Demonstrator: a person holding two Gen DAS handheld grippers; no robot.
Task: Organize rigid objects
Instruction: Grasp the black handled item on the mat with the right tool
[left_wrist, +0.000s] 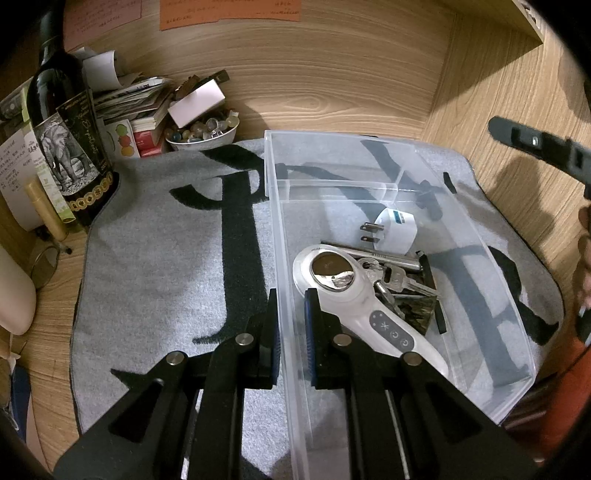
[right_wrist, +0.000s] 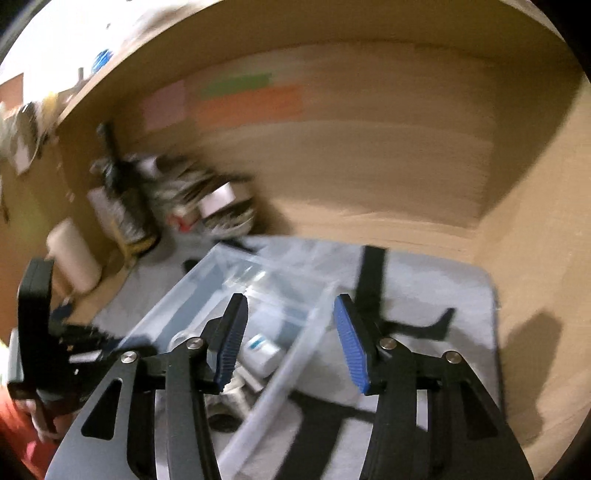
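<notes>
Surface: we see a grey mat (left_wrist: 155, 236) with large black characters, spread over a wood-grain desk (left_wrist: 48, 332).
Room: wood panels close the back and the right side; an orange note (left_wrist: 229, 13) is stuck on the back panel.
Corner clutter: a dark wine bottle (left_wrist: 62, 147) with an elephant label stands at the mat's far left corner, beside stacked papers and a white bowl (left_wrist: 203, 138) of marbles.
Clear bin: the clear plastic bin (left_wrist: 491, 266) sits on the mat's right half, its long axis running from us toward the back panel, with a divider near the far end.
Contents: in the near compartment we find a white handheld device (left_wrist: 354, 295), keys (left_wrist: 399, 277) and a white plug adapter (left_wrist: 395, 229).
Device axis: it lies slantwise, its round head toward the far left and its handle toward the near right.
Left gripper: the left gripper (left_wrist: 291, 332) pinches the bin's left wall between its fingers, one finger outside and one inside.
Right gripper: in its blurred view the right gripper (right_wrist: 290, 339) hangs above the bin's right wall, jaws parted and empty.
</notes>
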